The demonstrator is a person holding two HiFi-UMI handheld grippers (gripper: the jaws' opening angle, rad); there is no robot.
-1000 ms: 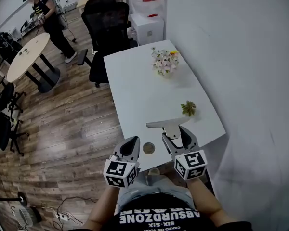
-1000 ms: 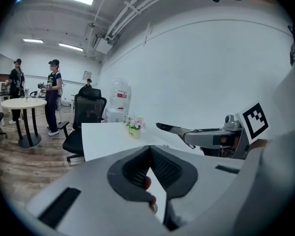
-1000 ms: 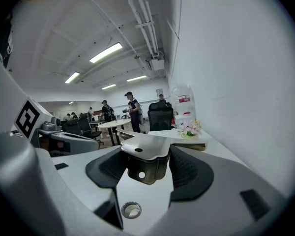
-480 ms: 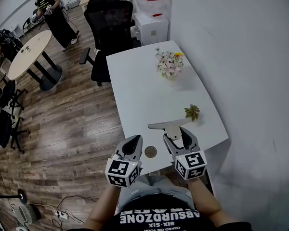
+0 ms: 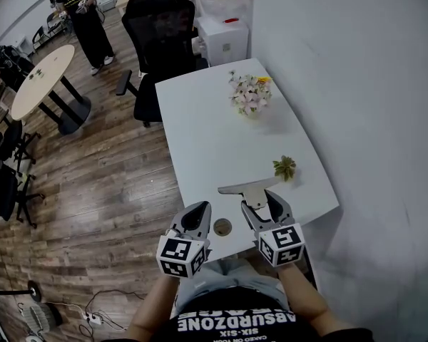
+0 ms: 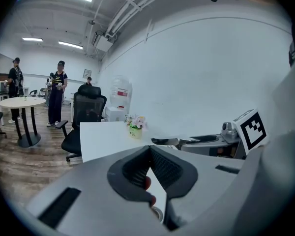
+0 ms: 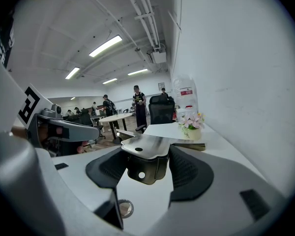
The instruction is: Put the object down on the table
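Observation:
A flat grey metal bracket (image 5: 247, 188) with a folded tab hangs just above the near end of the white table (image 5: 207, 137). My right gripper (image 5: 260, 204) is shut on the tab, and the bracket's wide plate sticks out to the left. In the right gripper view the bracket (image 7: 146, 145) fills the space between the pads, with its tab clamped. My left gripper (image 5: 198, 210) floats beside it over the table's near edge, shut, with nothing held; its jaw tips meet in the left gripper view (image 6: 148, 147). The right gripper (image 6: 221, 142) with the bracket also shows there.
A pot of flowers (image 5: 250, 95) stands at the table's far end and a small green plant (image 5: 284, 167) near the right edge. A round cable grommet (image 5: 222, 226) sits by the near edge. A black office chair (image 5: 157, 41), a water dispenser (image 5: 221, 27) and a round table (image 5: 43, 80) lie beyond.
Both grippers and the bracket have stayed almost where they were. A person in the far background has walked further away.

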